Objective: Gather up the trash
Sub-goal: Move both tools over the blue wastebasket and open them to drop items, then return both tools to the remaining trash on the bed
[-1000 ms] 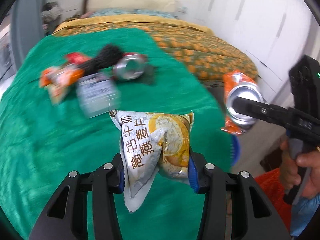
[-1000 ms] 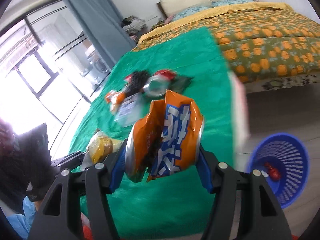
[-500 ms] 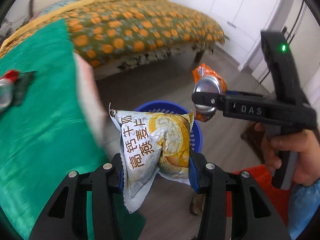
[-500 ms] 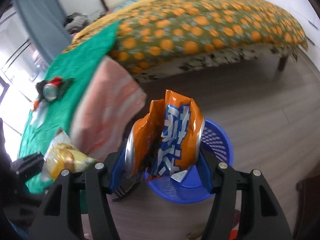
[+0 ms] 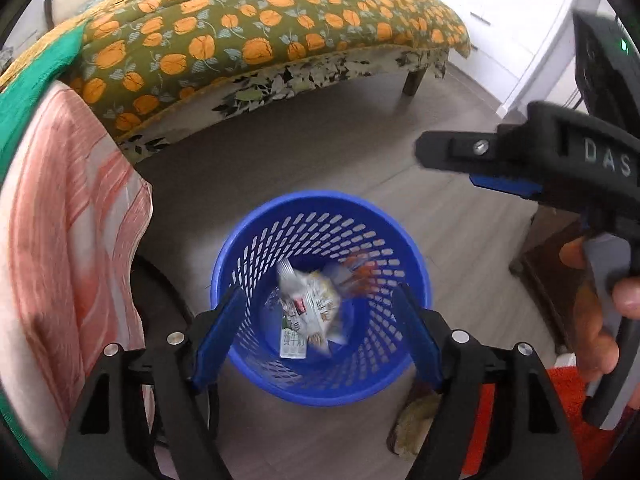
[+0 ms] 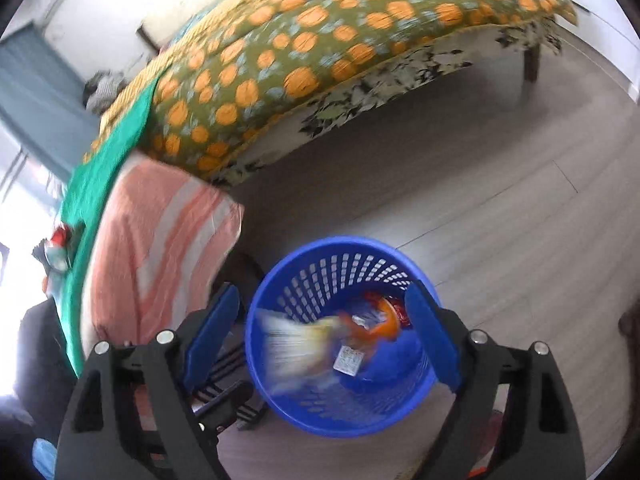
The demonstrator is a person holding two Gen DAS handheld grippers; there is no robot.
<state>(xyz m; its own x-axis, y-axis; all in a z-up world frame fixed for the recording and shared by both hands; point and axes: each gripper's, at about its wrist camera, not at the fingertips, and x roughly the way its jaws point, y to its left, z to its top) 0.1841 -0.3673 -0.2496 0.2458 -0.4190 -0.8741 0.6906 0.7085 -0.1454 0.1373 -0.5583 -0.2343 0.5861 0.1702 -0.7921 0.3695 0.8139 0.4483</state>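
Observation:
A blue mesh trash basket (image 5: 248, 240) stands on the wood floor beside the bed; it also shows in the right wrist view (image 6: 280, 276). My left gripper (image 5: 320, 320) is open and empty right above it. The silver and yellow snack bag (image 5: 310, 308) is blurred inside the basket. My right gripper (image 6: 324, 328) is open and empty above the basket too. The crushed orange can (image 6: 376, 322) and the blurred snack bag (image 6: 292, 344) are inside. The right gripper also shows at the right of the left wrist view (image 5: 520, 160).
The bed with an orange-flowered quilt (image 5: 256, 32) runs across the back. A pink striped cloth (image 5: 60, 220) and a green cover (image 6: 100, 184) hang at the left. More trash (image 6: 58, 248) lies on the green cover. An orange mat (image 5: 500, 432) lies at the lower right.
Both grippers have opened over the basket. The snack bag has left my left gripper and the crushed can has left my right gripper; both now sit or fall inside the basket.

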